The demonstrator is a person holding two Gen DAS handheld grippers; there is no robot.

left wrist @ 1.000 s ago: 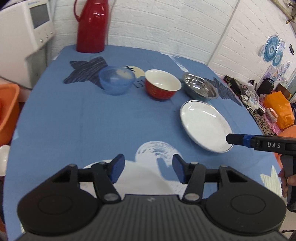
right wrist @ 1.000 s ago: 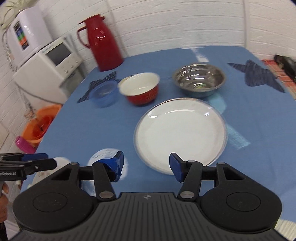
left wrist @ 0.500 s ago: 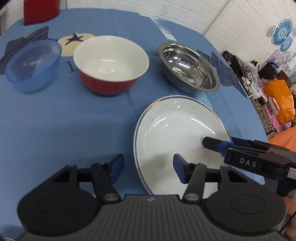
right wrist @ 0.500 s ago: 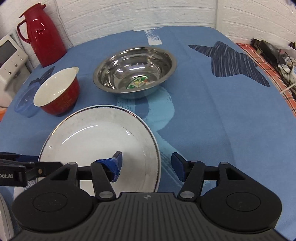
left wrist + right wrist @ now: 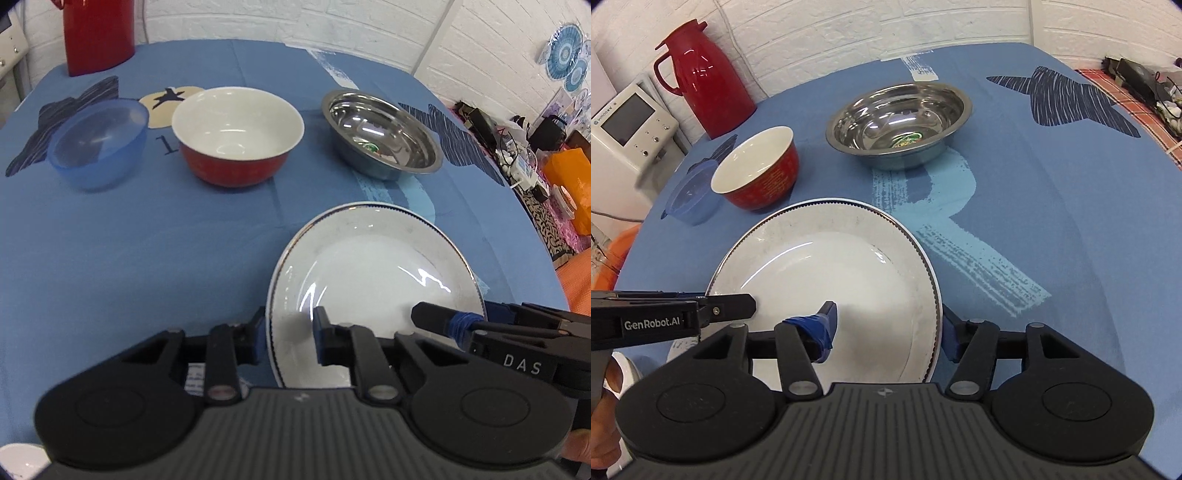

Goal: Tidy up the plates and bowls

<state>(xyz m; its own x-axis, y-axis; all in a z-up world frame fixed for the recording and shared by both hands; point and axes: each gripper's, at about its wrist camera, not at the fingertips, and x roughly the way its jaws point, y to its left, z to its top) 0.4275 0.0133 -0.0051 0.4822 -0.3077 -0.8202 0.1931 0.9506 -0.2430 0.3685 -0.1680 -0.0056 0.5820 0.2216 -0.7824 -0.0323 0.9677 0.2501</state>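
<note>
Both grippers have closed in on the white plate [image 5: 827, 291] since half a second ago; it lies flat on the blue cloth [image 5: 147, 258], at 6 o'clock of the steel bowl [image 5: 899, 122]. Left gripper [image 5: 288, 334] straddles its 9 o'clock rim and right gripper [image 5: 886, 328] its 3 o'clock rim, jaws parted, nothing clamped. Uneven squeezing on the thin, glossy rim could tip or slide the plate toward the red bowl [image 5: 757, 171]

Both grippers are now at the plate [image 5: 827, 273], after starting back near the worktop edge a second ago. The left gripper [image 5: 290, 332], which hung over bare cloth, now straddles the plate's left rim with narrower fingers. The right gripper [image 5: 886, 328] now spans the right rim, one finger over the plate, one outside.
</note>
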